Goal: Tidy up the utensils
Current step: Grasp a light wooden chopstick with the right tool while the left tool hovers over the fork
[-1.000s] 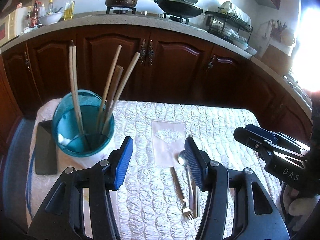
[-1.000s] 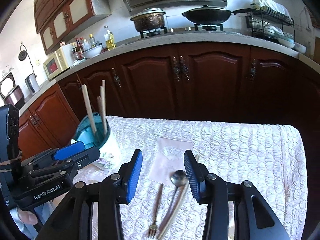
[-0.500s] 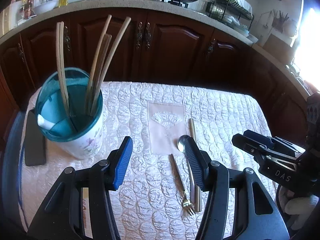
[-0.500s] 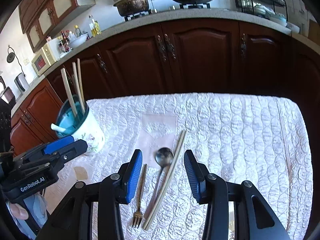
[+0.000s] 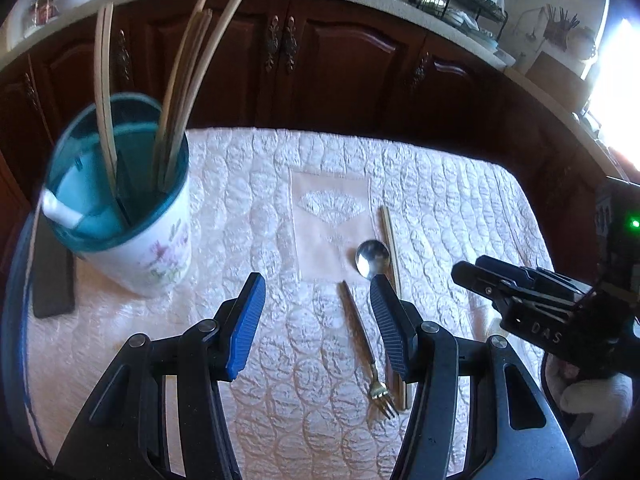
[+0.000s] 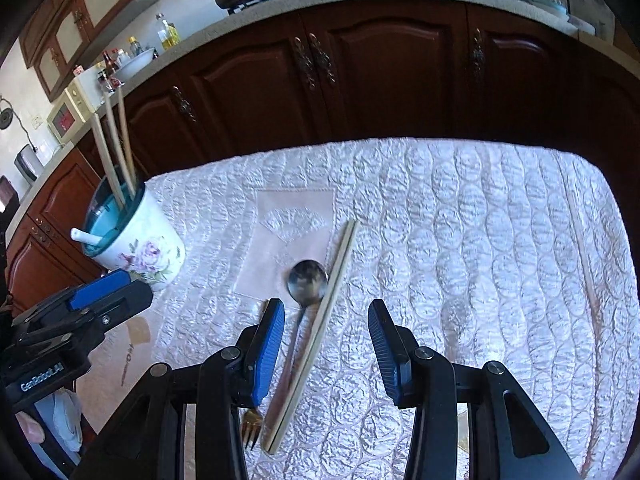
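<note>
While both grippers hang over the quilted worktop (image 6: 460, 208), the floral utensil holder (image 5: 132, 248) with its chopsticks stands left of the left gripper (image 5: 318, 320), whose jaws are apart and empty. Ahead of it lie the fork (image 5: 362, 344), spoon (image 6: 306, 280) and loose chopstick pair (image 6: 320, 328), under the empty, parted right gripper (image 6: 326, 344).
</note>
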